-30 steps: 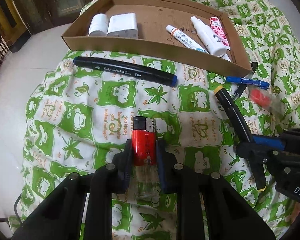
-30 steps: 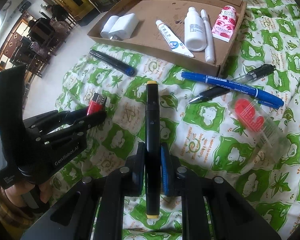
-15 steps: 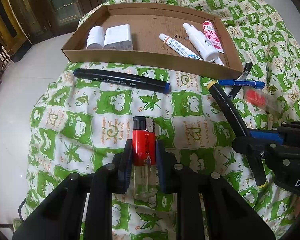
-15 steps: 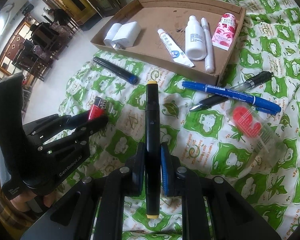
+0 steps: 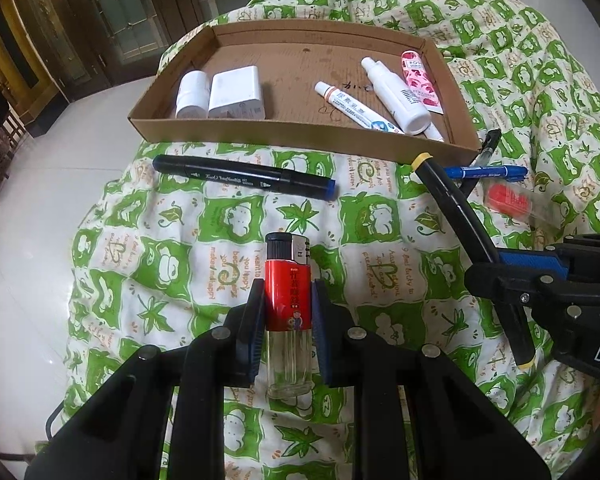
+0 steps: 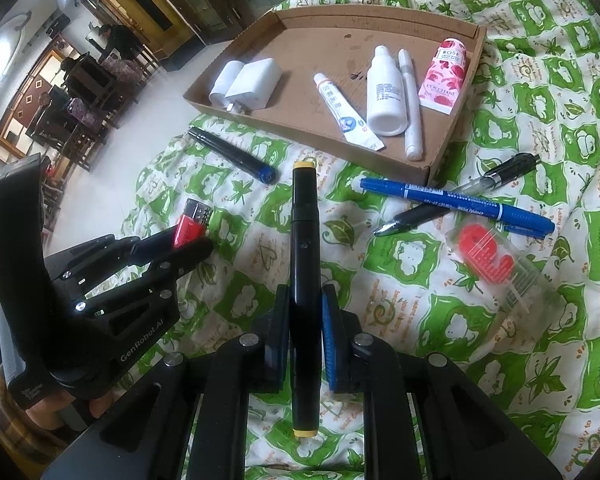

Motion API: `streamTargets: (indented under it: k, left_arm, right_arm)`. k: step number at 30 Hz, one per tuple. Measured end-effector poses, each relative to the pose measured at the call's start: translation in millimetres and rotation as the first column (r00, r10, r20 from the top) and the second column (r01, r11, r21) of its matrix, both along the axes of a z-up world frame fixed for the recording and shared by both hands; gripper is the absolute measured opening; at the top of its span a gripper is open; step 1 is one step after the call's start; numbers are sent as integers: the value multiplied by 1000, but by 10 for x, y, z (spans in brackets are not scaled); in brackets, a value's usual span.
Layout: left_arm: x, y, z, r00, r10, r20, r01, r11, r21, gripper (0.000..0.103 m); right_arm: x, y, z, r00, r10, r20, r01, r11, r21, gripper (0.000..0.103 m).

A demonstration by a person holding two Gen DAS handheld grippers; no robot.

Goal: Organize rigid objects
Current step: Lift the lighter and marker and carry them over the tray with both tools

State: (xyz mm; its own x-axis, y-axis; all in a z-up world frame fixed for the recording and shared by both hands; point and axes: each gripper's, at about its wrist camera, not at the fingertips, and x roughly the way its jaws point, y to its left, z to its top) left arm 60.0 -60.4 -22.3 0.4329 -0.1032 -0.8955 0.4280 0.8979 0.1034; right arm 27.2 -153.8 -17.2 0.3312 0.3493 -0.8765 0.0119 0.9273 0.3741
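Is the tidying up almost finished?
About halfway. Six things already lie in the cardboard tray. The left gripper holds the red lighter, the right gripper a black marker. Another marker, two pens and a clear case wait on the blanket.

Hidden parts: the pads of the left gripper (image 5: 288, 316) cover both sides of the lighter (image 5: 288, 312). The tray (image 5: 300, 142) front wall masks the lower edges of the white box (image 5: 236, 94). The clear case (image 6: 500, 276) contents stay indistinct. Print on the tube (image 6: 346, 112) is too small to read
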Motion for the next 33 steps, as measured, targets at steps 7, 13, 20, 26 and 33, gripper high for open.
streamTargets:
  k: [7, 13, 20, 26, 33]
  left_arm:
    - [-6, 16, 14, 1000, -5, 7, 5, 1000, -5, 19]
    - [-19, -3, 29, 1000, -4, 28, 4, 1000, 3, 19]
    - [-13, -42, 69, 999, -18, 43, 17, 1000, 8, 19]
    - [8, -63, 107, 998, -20, 52, 20, 1000, 5, 19]
    - [22, -83, 155, 997, -23, 68, 22, 1000, 4, 19]
  right_arm:
    - [1, -2, 9, 1000, -1, 4, 1, 1000, -2, 13]
    - [2, -15, 24, 1000, -6, 9, 6, 1000, -3, 13]
    - [-1, -53, 55, 1000, -18, 21, 18, 1000, -6, 13]
    - [7, -61, 57, 1000, -22, 22, 22, 1000, -4, 13]
    - [11, -79, 75, 999, -25, 26, 25, 1000, -1, 13]
